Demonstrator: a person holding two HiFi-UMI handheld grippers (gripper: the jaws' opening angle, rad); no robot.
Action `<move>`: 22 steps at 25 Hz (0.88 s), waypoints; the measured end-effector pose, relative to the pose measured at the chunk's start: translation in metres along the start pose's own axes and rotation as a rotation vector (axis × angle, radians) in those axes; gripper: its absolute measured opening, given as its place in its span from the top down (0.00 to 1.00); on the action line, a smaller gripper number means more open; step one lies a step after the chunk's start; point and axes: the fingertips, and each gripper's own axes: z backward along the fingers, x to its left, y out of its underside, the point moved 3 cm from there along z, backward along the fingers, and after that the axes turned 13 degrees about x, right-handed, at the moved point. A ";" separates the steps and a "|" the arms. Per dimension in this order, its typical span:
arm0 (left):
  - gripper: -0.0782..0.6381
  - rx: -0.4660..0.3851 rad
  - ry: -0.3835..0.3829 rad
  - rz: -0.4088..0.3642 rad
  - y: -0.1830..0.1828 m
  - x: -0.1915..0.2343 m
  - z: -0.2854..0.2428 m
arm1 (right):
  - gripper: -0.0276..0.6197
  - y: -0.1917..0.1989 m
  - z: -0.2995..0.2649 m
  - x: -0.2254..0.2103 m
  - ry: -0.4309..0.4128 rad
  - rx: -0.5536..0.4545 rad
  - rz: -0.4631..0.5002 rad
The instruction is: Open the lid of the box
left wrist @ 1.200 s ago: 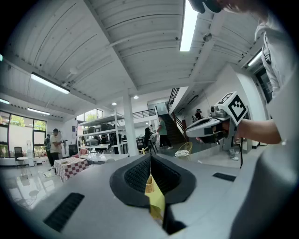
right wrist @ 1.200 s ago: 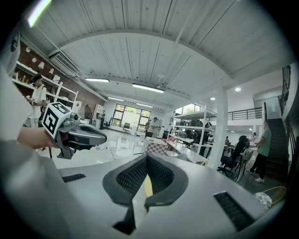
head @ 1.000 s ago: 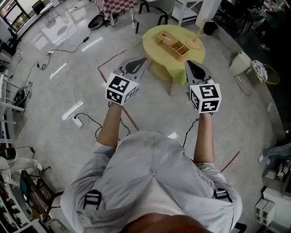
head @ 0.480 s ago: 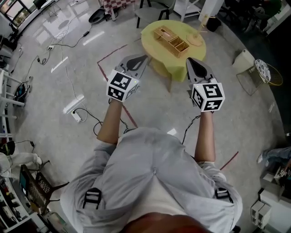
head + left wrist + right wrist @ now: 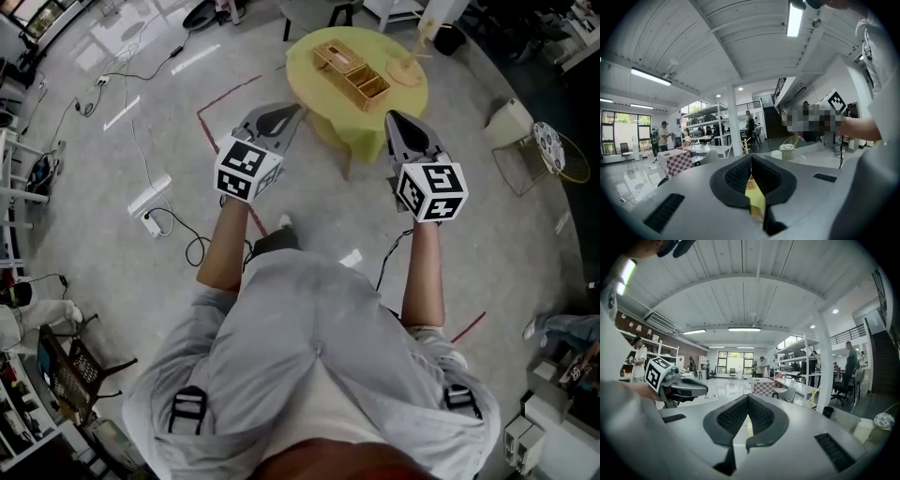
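Over glossy grey floor (image 5: 103, 169), short of the yellow bench (image 5: 314, 94), my left gripper (image 5: 278, 119) has its jaws pressed together, empty. Wooden box (image 5: 352, 73) sits mid-bench, lid untouched. Right gripper (image 5: 403, 131) jaws likewise closed, empty. Both point forward, probably for the approach. Big open workshop.

The box (image 5: 352, 73) looks like pale bare wood; the desk (image 5: 323, 111) wears matt yellow cloth. The floor (image 5: 94, 159) is glossy. The left gripper (image 5: 296, 109) and right gripper (image 5: 390, 115) are matt grey plastic, their fingers (image 5: 736, 178) ribbed black.
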 end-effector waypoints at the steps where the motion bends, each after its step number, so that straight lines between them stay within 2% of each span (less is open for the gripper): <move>1: 0.85 0.002 0.001 -0.001 0.000 0.003 -0.005 | 0.92 -0.001 -0.005 -0.004 0.000 0.000 -0.006; 9: 0.85 0.004 0.022 0.002 0.001 0.051 -0.059 | 0.92 -0.004 -0.063 -0.031 -0.004 0.043 -0.004; 22: 0.85 0.020 0.078 -0.002 -0.023 0.180 -0.177 | 0.92 -0.052 -0.210 -0.093 0.034 0.123 0.024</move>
